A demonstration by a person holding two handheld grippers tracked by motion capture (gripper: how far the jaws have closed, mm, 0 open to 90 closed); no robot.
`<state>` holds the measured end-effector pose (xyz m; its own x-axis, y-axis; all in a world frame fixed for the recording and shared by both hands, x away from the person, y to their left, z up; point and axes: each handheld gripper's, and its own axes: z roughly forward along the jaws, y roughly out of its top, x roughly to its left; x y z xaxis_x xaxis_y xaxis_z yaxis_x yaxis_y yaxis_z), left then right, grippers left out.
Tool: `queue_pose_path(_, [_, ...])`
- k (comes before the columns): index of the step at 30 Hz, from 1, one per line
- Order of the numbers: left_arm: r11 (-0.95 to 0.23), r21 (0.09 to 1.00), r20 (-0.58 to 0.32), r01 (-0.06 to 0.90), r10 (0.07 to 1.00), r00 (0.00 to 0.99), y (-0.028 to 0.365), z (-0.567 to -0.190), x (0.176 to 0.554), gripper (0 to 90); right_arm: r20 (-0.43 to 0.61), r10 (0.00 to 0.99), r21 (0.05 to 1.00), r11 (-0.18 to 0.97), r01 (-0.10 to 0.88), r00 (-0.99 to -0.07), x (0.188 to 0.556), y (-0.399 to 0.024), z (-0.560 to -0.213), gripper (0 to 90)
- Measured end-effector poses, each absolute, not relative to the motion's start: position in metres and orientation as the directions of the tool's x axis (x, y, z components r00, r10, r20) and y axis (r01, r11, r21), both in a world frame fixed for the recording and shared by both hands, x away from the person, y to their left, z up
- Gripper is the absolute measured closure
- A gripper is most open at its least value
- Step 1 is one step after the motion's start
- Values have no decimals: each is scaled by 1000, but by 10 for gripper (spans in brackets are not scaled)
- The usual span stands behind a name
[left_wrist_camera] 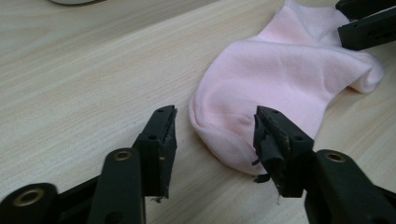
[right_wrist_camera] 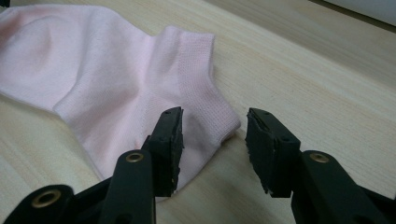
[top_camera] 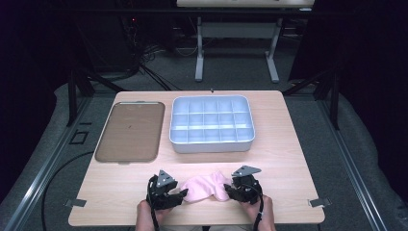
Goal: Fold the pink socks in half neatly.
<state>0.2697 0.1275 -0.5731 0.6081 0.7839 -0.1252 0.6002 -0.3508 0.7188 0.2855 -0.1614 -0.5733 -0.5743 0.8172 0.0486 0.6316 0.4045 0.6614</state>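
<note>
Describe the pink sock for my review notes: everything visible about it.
The pink sock is a short ankle sock of soft, pale pink knit, with a ribbed cuff and a rounded toe. It lies flat, slightly rumpled, on the wooden table near its front edge. The left gripper straddles the toe end and the right gripper the cuff corner, jaws apart, pads not clamping the fabric. No stains or holes show.

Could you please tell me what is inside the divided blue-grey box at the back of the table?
The box looks empty: its compartments show only bare floors. The strip just behind its near wall is hidden from the high view.
</note>
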Motion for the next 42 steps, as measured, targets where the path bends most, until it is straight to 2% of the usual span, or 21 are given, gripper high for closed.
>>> queue_pose_path(2, [-364,714,-117,598,780,615,128,-576,269,551,60,829,681,373,630,-556,284,-160,-576,572])
queue_pose_path(3, [-366,710,-118,602,781,613,127,-577,269,571,49,824,661,397,637,-564,284,-161,-574,582])
queue_pose_path(11, [-380,735,-91,561,766,637,133,-583,269,639,58,813,646,412,642,-580,286,-160,-572,611])
queue_pose_path(19, [-312,764,-175,565,743,646,148,-589,273,743,61,819,641,406,651,-571,286,-158,-572,645])
queue_pose_path(23, [-276,765,-215,582,743,634,151,-591,276,782,71,814,661,395,638,-577,283,-160,-574,699])
queue_pose_path(31, [-274,763,-212,585,749,627,151,-591,276,809,110,805,677,369,637,-583,282,-161,-577,807])
queue_pose_path(42, [-278,763,-208,583,749,630,151,-591,276,810,149,800,671,350,654,-581,283,-164,-575,824])
